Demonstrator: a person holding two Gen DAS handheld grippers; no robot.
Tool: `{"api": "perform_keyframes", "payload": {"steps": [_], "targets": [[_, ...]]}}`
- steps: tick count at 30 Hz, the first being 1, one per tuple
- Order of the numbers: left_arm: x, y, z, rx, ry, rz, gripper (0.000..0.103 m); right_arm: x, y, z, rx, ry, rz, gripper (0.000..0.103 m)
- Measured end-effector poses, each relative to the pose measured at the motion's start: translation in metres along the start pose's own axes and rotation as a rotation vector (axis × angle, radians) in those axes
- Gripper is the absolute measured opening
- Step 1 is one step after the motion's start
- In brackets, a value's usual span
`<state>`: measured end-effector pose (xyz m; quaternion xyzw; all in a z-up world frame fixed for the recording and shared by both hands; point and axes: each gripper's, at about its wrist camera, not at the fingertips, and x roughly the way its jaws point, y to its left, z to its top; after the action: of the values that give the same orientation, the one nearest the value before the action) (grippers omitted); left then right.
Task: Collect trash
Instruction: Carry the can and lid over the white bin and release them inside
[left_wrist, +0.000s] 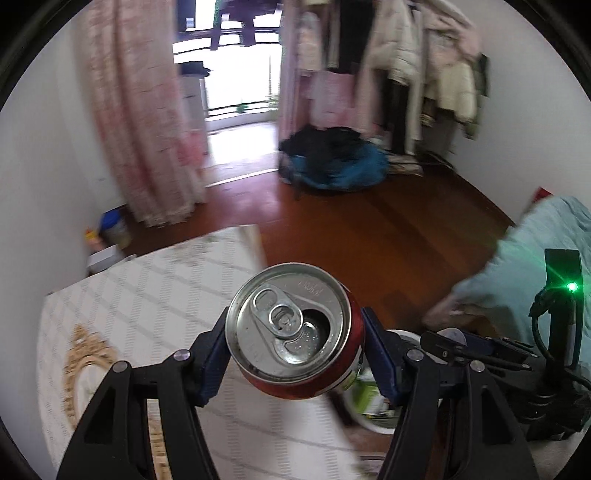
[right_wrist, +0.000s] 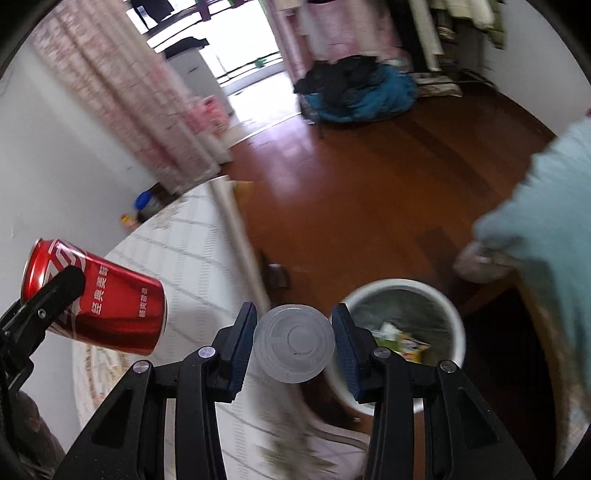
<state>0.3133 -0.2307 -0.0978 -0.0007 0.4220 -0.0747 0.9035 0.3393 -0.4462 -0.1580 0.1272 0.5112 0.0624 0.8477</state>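
My left gripper (left_wrist: 295, 354) is shut on a red drink can (left_wrist: 295, 332), its opened silver top facing the camera. The same red can (right_wrist: 99, 299) shows at the left of the right wrist view, hanging over the white table. My right gripper (right_wrist: 294, 339) is shut on a clear plastic cup (right_wrist: 293, 341), seen end on between the blue pads. A white trash bin (right_wrist: 448, 314) with wrappers inside stands on the floor just right of the cup. In the left wrist view the bin (left_wrist: 369, 419) peeks out below the can.
A white patterned table (left_wrist: 140, 295) lies below left, its edge (right_wrist: 236, 229) running toward the bin. Wooden floor (left_wrist: 388, 229) stretches beyond. A pale blue bedcover (right_wrist: 546, 229) hangs at the right. Dark clothes on a blue heap (left_wrist: 332, 158), pink curtains and a coat rack stand farther off.
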Motion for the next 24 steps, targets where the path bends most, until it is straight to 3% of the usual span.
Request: {"api": "perform_keyframes", "payload": {"steps": [5,11,16,21,24], "targets": [[0.04,-0.057,0.0,0.037,0.08,-0.1,0.063,-0.005,-0.074,-0.009,0.067,0.017,-0.07,0.044],[0.122,-0.094,-0.012,0.018,0.305,-0.226,0.063,0.033,-0.143,-0.03,0.145,0.105,-0.107,0.044],[0.179,-0.1,-0.018,-0.012,0.435,-0.249,0.063,0.068,-0.174,-0.047,0.197,0.161,-0.105,0.044],[0.212,-0.107,-0.027,-0.051,0.52,-0.274,0.064,0.102,-0.189,-0.057,0.246,0.209,-0.118,0.044],[0.225,-0.099,-0.034,-0.078,0.587,-0.253,0.064,0.119,-0.194,-0.062,0.298,0.243,-0.122,0.044]]}}
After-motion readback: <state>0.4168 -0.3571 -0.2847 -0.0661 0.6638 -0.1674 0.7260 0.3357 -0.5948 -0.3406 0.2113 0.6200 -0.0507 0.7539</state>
